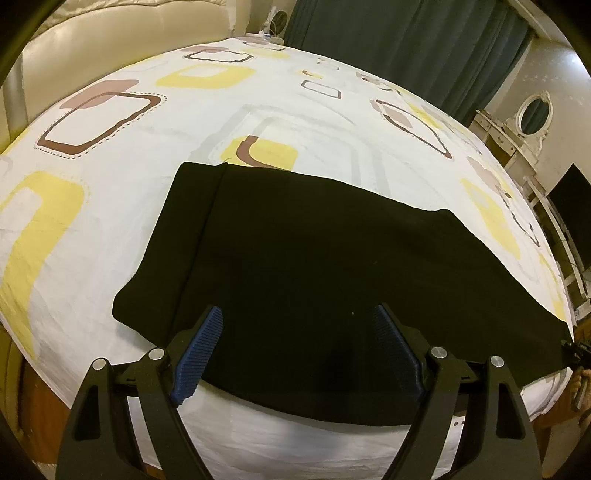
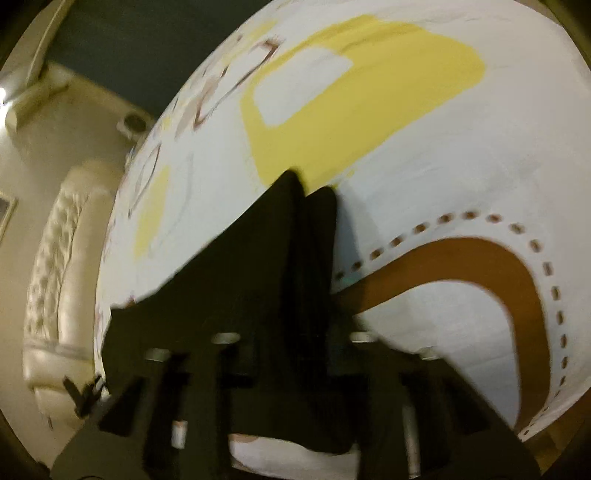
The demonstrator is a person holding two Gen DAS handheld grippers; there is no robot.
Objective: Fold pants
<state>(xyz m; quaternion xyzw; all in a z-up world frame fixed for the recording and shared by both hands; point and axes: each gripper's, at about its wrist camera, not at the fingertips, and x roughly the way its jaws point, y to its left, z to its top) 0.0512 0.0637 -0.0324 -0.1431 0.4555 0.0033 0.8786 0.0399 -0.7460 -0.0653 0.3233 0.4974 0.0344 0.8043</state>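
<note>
The black pants (image 1: 295, 258) lie flat across the bed, folded lengthwise, running from the left end to the far right edge. My left gripper (image 1: 297, 325) hovers open above their near edge, with the blue pads (image 1: 201, 350) wide apart and nothing between them. In the right wrist view my right gripper (image 2: 306, 192) is shut on the black pants (image 2: 229, 280), pinching an end of the cloth just above the sheet. This view is blurred. The right gripper also shows at the far right of the left wrist view (image 1: 574, 349).
The bed sheet (image 1: 110, 206) is white with yellow and brown shapes. A cream padded headboard (image 1: 110, 33) stands at the back left. Dark curtains (image 1: 406, 40) hang behind. A white dresser with an oval mirror (image 1: 532, 114) stands at the right.
</note>
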